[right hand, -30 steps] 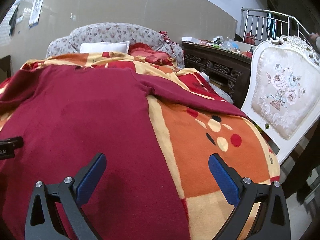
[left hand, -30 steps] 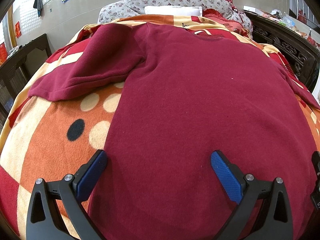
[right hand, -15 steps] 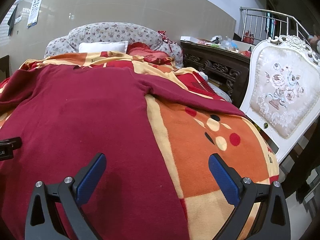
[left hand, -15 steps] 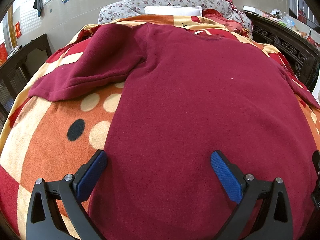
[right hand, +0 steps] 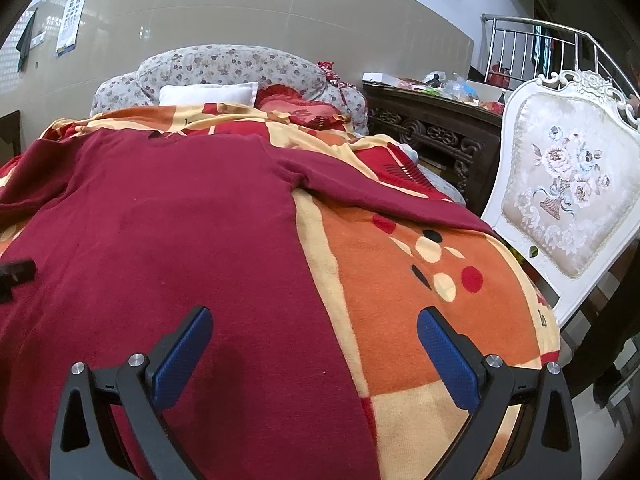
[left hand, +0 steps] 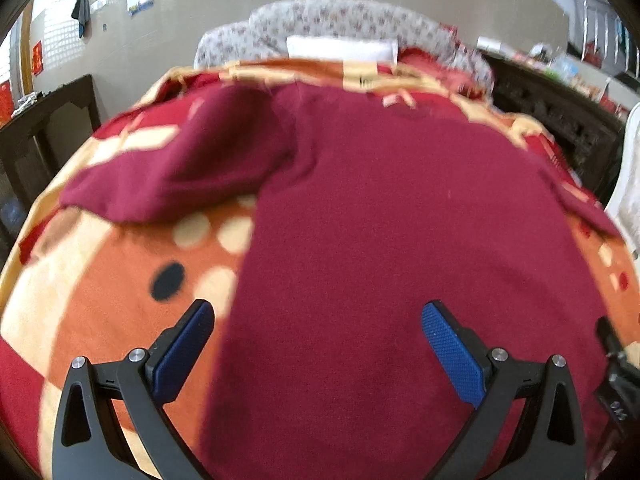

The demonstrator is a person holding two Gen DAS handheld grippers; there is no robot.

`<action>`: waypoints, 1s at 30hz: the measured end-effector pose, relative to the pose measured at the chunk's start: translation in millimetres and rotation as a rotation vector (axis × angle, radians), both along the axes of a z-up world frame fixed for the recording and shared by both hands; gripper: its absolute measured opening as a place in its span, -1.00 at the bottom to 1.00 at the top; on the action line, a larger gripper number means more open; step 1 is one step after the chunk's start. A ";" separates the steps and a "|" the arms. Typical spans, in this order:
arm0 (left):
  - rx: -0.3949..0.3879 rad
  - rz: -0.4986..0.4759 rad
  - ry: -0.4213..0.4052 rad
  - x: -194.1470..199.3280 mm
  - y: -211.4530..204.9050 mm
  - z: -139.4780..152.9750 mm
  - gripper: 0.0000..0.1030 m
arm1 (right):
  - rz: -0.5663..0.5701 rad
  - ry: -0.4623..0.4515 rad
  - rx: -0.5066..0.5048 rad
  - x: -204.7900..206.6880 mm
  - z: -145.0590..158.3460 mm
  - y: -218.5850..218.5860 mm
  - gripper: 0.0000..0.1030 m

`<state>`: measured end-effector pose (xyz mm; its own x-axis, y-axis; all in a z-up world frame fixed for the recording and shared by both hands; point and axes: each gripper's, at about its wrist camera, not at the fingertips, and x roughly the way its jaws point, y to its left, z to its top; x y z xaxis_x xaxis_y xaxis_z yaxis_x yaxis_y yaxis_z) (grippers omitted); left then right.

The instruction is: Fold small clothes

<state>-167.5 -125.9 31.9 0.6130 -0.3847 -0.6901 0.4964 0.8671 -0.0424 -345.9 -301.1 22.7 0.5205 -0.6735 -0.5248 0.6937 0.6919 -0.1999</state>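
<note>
Spread over the bed is a fleecy orange, cream and red blanket with round spots [right hand: 420, 280], and both tools hover low above it. From the left wrist view, the left gripper [left hand: 318, 340] has its 2 blue-padded fingers [left hand: 184, 348] splayed wide, grasping nothing; the left pad sits over the blanket, the right pad over cloth, so the side edge of the garment runs between them. The right gripper [right hand: 314, 342] is likewise released, its jaws far apart, the left pad above cloth and the right pad above bare blanket.

Under both lies the dark red long-sleeved knit sweater [left hand: 400, 220], flat on the blanket with its hem nearest the tools and its neckline toward the headboard. Its left sleeve [left hand: 180, 176] angles out to the side; the right sleeve [right hand: 380, 200] stretches toward the bed's edge. Beyond are a floral grey padded headboard [right hand: 224, 68] and a white pillow [right hand: 208, 94]. Beside the bed stand a dark carved wooden cabinet [right hand: 436, 132] and a white ornate chair back with embroidered flowers [right hand: 560, 192]. The left view is blurred.
</note>
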 end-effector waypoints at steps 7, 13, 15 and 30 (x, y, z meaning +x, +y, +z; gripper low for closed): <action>-0.078 0.007 0.029 60.9 63.4 31.4 1.00 | 0.014 -0.004 -0.012 -0.6 -0.4 3.3 1.00; -0.205 0.082 0.161 143.0 140.4 50.9 1.00 | 0.015 -0.008 -0.016 -0.9 -0.9 4.5 1.00; -0.303 0.108 0.272 174.2 169.3 46.3 1.00 | 0.013 -0.013 -0.014 -1.4 -0.8 4.8 1.00; -0.813 0.219 0.555 273.8 234.9 -23.4 0.98 | 0.027 -0.021 -0.012 -2.1 -0.2 5.2 1.00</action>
